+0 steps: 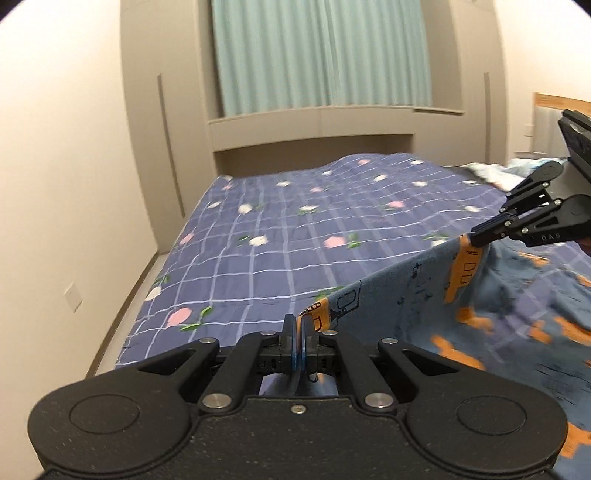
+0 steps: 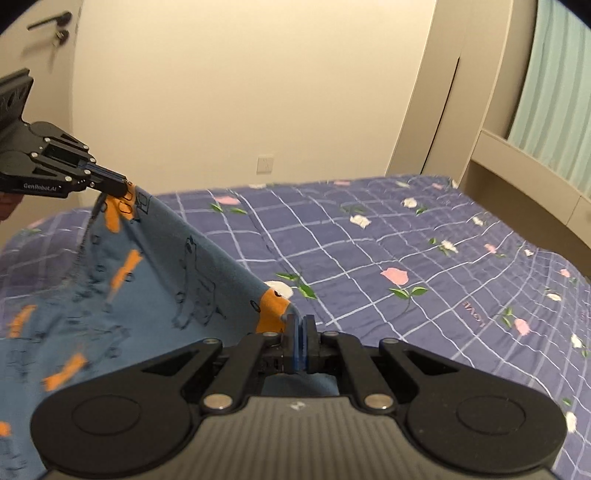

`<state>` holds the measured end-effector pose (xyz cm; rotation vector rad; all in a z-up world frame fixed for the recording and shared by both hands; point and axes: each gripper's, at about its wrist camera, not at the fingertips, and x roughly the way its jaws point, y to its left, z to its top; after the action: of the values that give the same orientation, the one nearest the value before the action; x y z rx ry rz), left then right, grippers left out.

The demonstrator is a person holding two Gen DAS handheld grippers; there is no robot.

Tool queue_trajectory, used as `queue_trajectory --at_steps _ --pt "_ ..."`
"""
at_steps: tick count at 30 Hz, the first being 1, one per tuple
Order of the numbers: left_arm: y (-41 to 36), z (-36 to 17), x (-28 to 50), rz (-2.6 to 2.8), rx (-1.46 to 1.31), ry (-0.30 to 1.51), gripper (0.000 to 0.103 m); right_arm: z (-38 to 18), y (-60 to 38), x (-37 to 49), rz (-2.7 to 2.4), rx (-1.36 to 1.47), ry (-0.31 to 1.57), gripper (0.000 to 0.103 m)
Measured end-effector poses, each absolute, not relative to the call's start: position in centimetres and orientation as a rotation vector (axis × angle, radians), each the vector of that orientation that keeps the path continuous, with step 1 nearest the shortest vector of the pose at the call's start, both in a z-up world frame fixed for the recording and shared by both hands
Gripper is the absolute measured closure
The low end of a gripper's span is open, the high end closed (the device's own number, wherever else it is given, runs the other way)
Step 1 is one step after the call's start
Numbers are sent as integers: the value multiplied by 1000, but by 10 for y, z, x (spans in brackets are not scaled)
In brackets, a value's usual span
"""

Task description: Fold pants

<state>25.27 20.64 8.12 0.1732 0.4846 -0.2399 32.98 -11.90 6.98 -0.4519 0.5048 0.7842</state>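
The pants (image 1: 424, 295) are blue with orange and dark line prints. They hang lifted above the bed, their top edge stretched between both grippers. My left gripper (image 1: 300, 321) is shut on one corner of that edge; in the right wrist view this same gripper (image 2: 123, 189) pinches the far left corner. My right gripper (image 2: 300, 320) is shut on the other corner of the pants (image 2: 147, 280), and it shows at the right of the left wrist view as the right gripper (image 1: 476, 238). The lower part of the pants drapes down out of sight behind the gripper bodies.
The bed (image 1: 280, 236) carries a purple checked cover with flowers (image 2: 424, 258). A cream wall (image 1: 66, 184) runs along its left side. A built-in cabinet with a teal curtain (image 1: 321, 55) stands beyond the bed. A door with a handle (image 2: 48, 22) is at far left.
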Motion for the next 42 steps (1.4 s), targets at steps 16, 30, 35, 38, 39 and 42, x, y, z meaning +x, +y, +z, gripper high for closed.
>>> queue_trajectory --at_steps 16,30,35,38,39,42 --pt "166 24 113 -403 291 559 102 36 -180 164 762 -357 580 101" --pt "163 -16 85 -426 361 583 102 -2 -185 107 738 -332 634 103" --pt "160 -32 79 -419 378 623 102 -15 -182 103 743 -331 659 103" --pt "162 -31 78 -406 352 628 102 -16 -183 102 724 -335 638 95" --pt "162 -29 77 -402 348 622 102 -16 -184 101 724 -342 628 83" --pt "161 -24 77 -392 347 616 102 -14 -179 100 751 -429 593 68"
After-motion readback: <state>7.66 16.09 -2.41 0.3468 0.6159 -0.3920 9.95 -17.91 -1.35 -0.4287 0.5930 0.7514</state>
